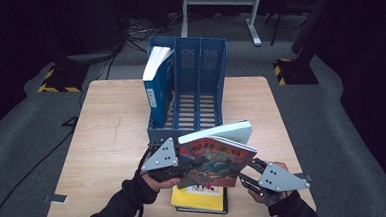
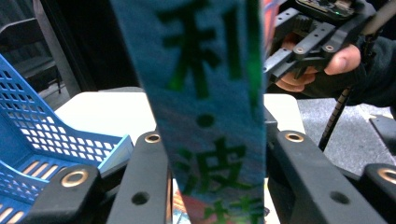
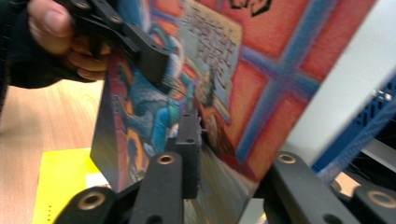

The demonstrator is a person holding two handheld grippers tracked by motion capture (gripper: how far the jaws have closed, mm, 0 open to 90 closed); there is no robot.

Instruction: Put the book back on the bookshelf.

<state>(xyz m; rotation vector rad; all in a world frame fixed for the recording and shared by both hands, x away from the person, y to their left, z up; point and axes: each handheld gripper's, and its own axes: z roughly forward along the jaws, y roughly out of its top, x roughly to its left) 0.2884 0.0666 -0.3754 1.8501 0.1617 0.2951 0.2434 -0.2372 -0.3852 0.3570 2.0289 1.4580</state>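
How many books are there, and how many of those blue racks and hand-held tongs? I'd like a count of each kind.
Books: 3 (red-covered book held up in the tongs, yellow book flat on the table, blue book standing in the rack)
Blue file racks: 1
Tongs: 2 (left tongs, right tongs)
Total: 6

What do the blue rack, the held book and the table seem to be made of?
Rack: most likely moulded plastic, matte blue; its walls and floor are pierced with even slots and holes.
Book: paper with a glossy printed cover, judging by the white page block and the sheen on the cover in the right gripper view.
Table: pale wood grain, probably laminate or veneer, smooth.
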